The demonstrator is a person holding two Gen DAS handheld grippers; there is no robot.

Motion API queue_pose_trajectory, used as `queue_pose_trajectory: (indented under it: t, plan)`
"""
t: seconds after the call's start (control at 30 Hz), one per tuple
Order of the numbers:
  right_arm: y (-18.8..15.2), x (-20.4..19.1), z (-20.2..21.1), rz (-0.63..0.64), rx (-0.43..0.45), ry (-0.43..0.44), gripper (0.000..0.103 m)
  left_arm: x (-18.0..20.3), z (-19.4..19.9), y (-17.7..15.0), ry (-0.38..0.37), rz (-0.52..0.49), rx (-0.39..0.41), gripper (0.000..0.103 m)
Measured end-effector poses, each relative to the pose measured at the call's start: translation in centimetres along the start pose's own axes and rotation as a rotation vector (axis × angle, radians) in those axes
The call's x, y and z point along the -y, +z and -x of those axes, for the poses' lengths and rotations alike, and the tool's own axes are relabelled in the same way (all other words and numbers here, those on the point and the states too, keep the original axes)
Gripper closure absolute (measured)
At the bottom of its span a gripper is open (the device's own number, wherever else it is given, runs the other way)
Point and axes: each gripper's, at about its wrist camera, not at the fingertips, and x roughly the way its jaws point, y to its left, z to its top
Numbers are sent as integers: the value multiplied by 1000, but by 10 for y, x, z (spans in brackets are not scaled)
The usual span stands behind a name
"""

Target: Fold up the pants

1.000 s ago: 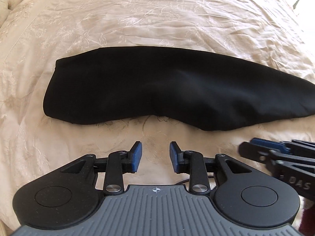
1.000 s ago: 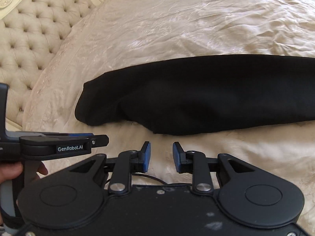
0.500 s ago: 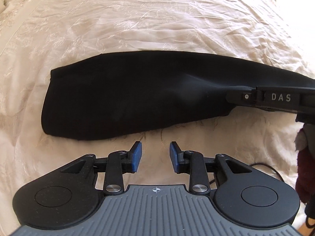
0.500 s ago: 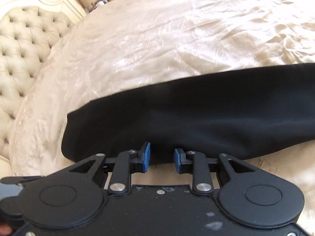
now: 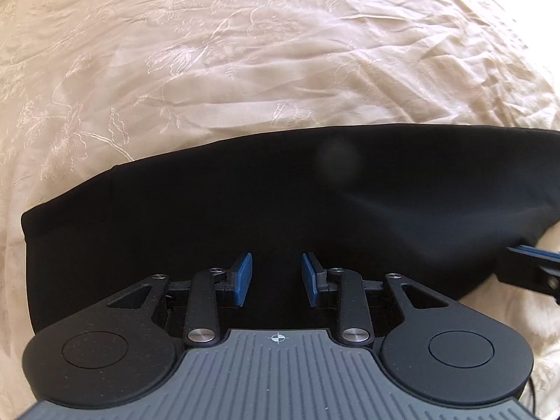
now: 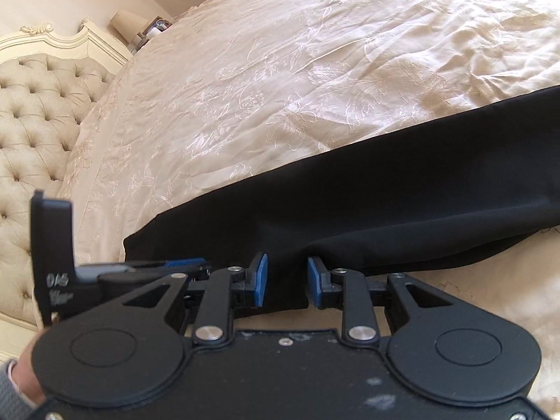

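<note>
Cream embroidered bed [image 5: 245, 70], black pants [image 5: 315, 203] across lower frame, left hand-held gripper [image 5: 276, 278] narrowly parted above cloth, right hand-held gripper [image 6: 285, 280] narrowly parted astride pants edge, grip uncertain.

Plain black pants [image 5: 280, 203]; cream bedspread [image 5: 245, 52] with pale floral embroidery; beige tufted headboard [image 6: 31, 122]; blue-padded black tongs [image 5: 276, 274].

Left wrist view steeply down, close over pants [image 5: 315, 210], right wrist view slanting toward headboard [image 6: 38, 112], both sharing pants
</note>
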Motion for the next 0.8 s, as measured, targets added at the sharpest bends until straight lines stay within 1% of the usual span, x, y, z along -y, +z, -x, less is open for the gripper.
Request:
queue_pose_trajectory:
  t: [0.07,0.1,0.17,0.23,0.33,0.43,0.5,0.57,0.63,0.67,0.7,0.77,0.8]
  plan:
    - [-9,-4,2,65,-21,-18,74,-4,-6,3,4,-16,-15,72]
    - [-15,-7,2,107,-31,-25,74,-6,-4,4,-1,-8,-17,73]
    - [-27,-15,-1,216,-56,-50,73,-11,7,1,-3,25,7,72]
    - [-39,-23,-5,310,-67,-71,73,-12,22,-6,-21,46,29,72]
    - [-49,-27,-15,380,-76,-81,73,-9,43,-26,-47,63,38,72]
    - [-54,-31,-29,441,-72,-105,73,-3,57,-50,-47,75,17,72]
    - [-54,-34,-35,480,-49,-119,73,-1,63,-67,-39,82,0,72]
    - [-52,-37,-39,499,-32,-104,74,0,68,-79,-30,96,-16,72]
    - [-45,-38,-38,489,-65,-64,97,0,71,-88,-27,113,-28,72]
    - [-36,-37,-38,448,-116,-48,98,-1,72,-90,-27,123,-30,72]
    - [-27,-34,-33,382,-150,-17,98,0,73,-91,-27,130,-31,72]
    - [-10,-21,-17,203,-181,67,98,2,76,-96,-31,133,-29,72]
    - [0,-11,-9,81,-203,124,98,4,78,-98,-32,131,-28,72]
